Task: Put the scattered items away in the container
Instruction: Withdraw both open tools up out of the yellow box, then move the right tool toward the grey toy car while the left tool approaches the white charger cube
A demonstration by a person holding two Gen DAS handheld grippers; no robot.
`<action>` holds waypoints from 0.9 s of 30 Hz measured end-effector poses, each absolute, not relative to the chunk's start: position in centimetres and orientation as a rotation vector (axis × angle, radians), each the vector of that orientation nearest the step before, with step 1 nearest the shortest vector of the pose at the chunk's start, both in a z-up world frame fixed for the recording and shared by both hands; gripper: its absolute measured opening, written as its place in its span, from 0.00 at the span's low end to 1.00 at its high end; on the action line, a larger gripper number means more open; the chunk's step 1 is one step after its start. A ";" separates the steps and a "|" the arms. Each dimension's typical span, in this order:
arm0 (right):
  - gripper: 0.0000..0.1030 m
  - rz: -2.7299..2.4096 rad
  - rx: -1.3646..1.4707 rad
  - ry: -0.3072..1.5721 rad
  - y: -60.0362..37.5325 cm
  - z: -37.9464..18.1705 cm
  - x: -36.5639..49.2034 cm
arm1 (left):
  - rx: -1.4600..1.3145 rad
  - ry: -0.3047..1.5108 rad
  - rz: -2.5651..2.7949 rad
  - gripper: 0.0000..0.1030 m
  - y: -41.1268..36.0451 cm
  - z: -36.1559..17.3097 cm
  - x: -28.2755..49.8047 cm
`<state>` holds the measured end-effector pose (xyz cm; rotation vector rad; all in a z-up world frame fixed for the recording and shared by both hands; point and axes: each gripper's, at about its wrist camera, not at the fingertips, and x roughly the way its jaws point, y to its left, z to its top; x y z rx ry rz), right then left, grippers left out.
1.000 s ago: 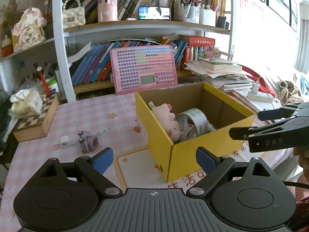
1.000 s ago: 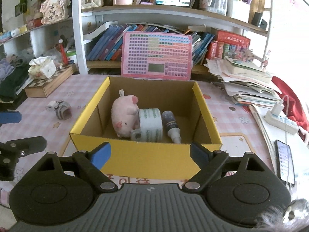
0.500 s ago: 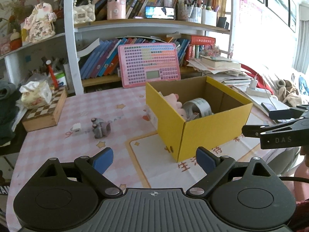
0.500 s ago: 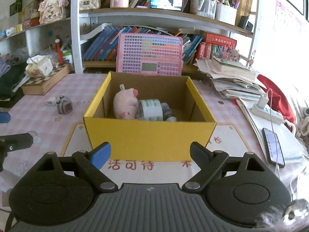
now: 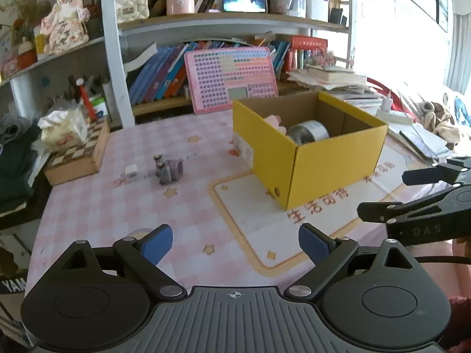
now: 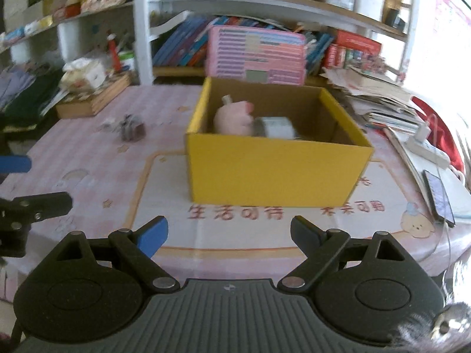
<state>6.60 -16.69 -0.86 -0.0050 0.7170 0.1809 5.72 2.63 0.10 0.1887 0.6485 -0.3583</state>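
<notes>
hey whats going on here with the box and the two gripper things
A person is tidying loose items into the yellow box with two handheld grippers. A pink plush pig and a roll of tape are already inside. Both the left gripper and the right gripper are open and empty, held back from the box. A small grey toy and a little white piece beside it are on the table, not yet picked up.

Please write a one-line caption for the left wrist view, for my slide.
Open left gripper faces a yellow box and a small gray toy.
</notes>
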 end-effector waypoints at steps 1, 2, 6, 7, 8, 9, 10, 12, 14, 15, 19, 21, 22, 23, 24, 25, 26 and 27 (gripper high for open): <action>0.88 0.192 -0.015 0.716 -16.1 -0.9 6.5 | 0.189 0.653 -0.358 0.92 2.9 0.0 5.6; 0.88 0.203 -0.022 0.715 -15.7 -0.8 6.4 | 0.190 0.656 -0.357 0.92 3.2 0.0 5.5; 0.88 0.241 -0.044 0.721 -13.9 -0.9 6.5 | 0.179 0.663 -0.343 0.92 4.5 -0.2 5.2; 0.88 0.250 -0.050 0.723 -13.5 -0.9 6.5 | 0.175 0.665 -0.339 0.92 4.8 -0.2 5.1; 0.88 0.258 -0.055 0.724 -13.1 -0.9 6.5 | 0.170 0.666 -0.335 0.92 5.1 -0.2 5.1; 0.88 0.267 -0.062 0.724 -12.7 -0.9 6.6 | 0.164 0.667 -0.330 0.92 5.5 -0.2 5.0; 0.88 0.276 -0.068 0.724 -12.3 -0.8 6.6 | 0.158 0.668 -0.325 0.92 5.9 -0.3 5.0; 0.88 0.291 -0.081 0.723 -11.6 -0.8 6.7 | 0.145 0.669 -0.314 0.92 6.6 -0.3 4.9; 0.88 0.307 -0.094 0.719 -10.8 -0.7 6.7 | 0.135 0.668 -0.304 0.92 7.2 -0.3 4.8; 0.88 0.315 -0.100 0.717 -10.5 -0.6 6.7 | 0.131 0.668 -0.299 0.92 7.5 -0.3 4.8; 0.88 0.344 -0.121 0.718 -9.1 -0.4 6.8 | 0.110 0.665 -0.275 0.92 8.8 -0.2 4.5; 0.88 0.352 -0.134 0.708 -8.5 -0.2 6.9 | 0.098 0.658 -0.263 0.92 9.3 -0.1 4.5; 0.88 0.348 -0.139 0.699 -8.4 -0.1 6.9 | 0.093 0.656 -0.251 0.92 9.5 -0.1 4.5; 0.88 0.340 -0.139 0.691 -8.3 0.0 6.9 | 0.093 0.654 -0.234 0.92 9.6 -0.1 4.5; 0.88 0.332 -0.135 0.686 -8.3 0.1 7.0 | 0.096 0.652 -0.221 0.92 9.8 -0.1 4.6; 0.88 0.330 -0.129 0.684 -8.3 0.2 7.1 | 0.094 0.649 -0.216 0.92 9.9 0.0 4.6; 0.88 0.331 -0.124 0.685 -8.3 0.2 7.3 | 0.087 0.644 -0.215 0.92 10.0 0.0 4.7; 0.88 0.334 -0.123 0.686 -8.2 0.2 7.4 | 0.082 0.641 -0.217 0.92 10.1 0.1 4.7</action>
